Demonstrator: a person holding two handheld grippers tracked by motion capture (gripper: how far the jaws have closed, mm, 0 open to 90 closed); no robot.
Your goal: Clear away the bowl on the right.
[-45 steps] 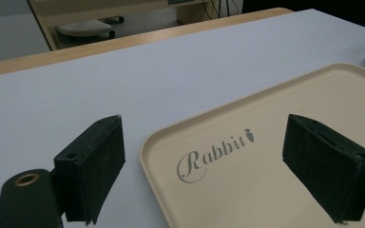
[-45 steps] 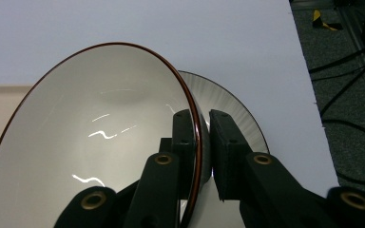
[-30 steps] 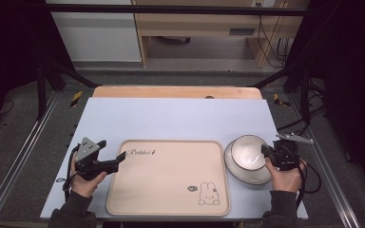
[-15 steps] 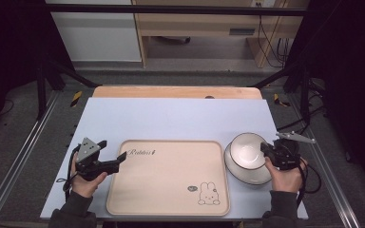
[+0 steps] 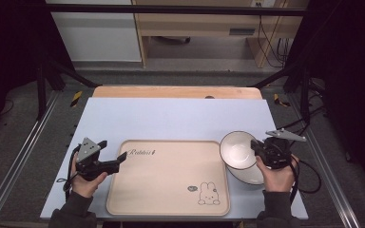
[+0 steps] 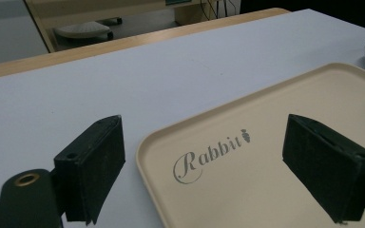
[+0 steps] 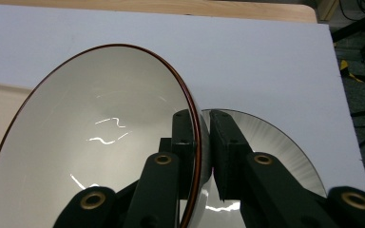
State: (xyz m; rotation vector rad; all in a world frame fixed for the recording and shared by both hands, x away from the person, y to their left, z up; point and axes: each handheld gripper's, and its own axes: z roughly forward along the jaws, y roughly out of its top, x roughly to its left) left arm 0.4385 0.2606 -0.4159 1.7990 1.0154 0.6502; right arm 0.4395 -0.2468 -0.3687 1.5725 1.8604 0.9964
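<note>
Gripping a white bowl by its rim, right gripper clamped.
Left gripper gapes empty over the "Rabbit" tray.

Far half of the table: bare blue surface; you can pass across it from left to right.
Near centre: the tray lies flat and bare; you can pass above it.
Near right: the bowl, tilted over the plate, blocks your way.
Near left: the left gripper overhangs the tray's corner.
</note>
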